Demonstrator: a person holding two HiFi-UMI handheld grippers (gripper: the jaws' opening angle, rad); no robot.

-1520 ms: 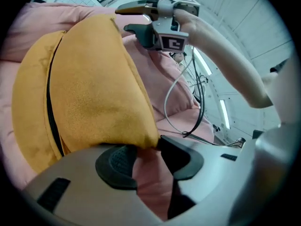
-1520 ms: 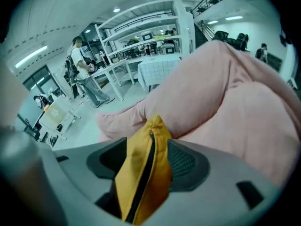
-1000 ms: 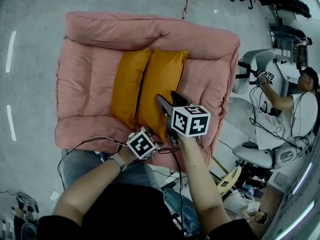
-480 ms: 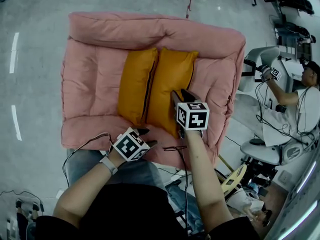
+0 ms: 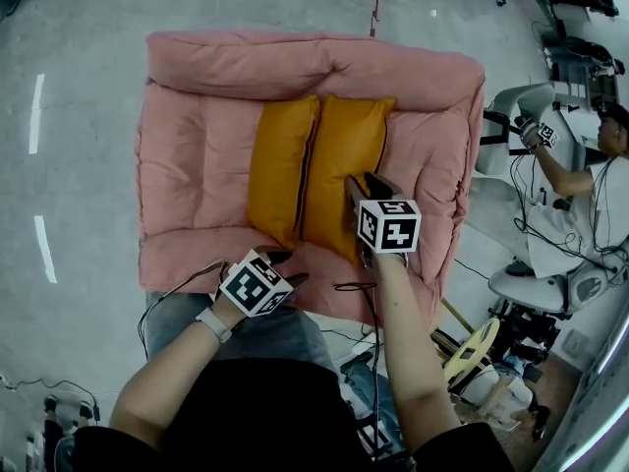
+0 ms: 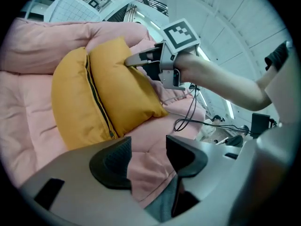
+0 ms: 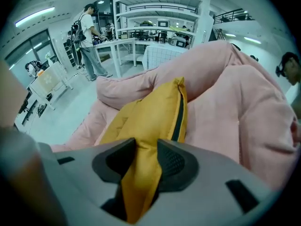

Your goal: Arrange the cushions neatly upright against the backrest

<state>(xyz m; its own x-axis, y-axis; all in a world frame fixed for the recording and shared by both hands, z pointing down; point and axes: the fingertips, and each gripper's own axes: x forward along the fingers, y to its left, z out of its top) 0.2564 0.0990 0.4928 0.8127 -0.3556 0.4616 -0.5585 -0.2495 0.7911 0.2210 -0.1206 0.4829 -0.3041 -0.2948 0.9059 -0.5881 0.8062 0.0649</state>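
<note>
Two orange cushions lean side by side against the backrest (image 5: 295,62) of a pink sofa: the left cushion (image 5: 280,170) and the right cushion (image 5: 344,155). My right gripper (image 5: 364,187) points steeply down at the right cushion's near edge. Its jaws have just been closing and now pinch a fold of that cushion (image 7: 150,112) between the pads, as the right gripper (image 7: 146,152) view shows. My left gripper (image 5: 290,268) hovers open over the sofa's front edge, with only pink seat fabric beyond its jaws (image 6: 148,149). Both cushions (image 6: 70,102) (image 6: 120,88) lie ahead of it.
The sofa's raised right arm (image 5: 462,155) flanks the cushions. A person (image 5: 600,165) works at a desk to the right among chairs and cables. A black cable (image 5: 354,288) trails over the sofa's front edge. Grey floor (image 5: 69,165) surrounds the sofa.
The right gripper has sunk onto the right cushion's near edge and shut on it. The left gripper has drawn back and to the left, away from the cushions.
</note>
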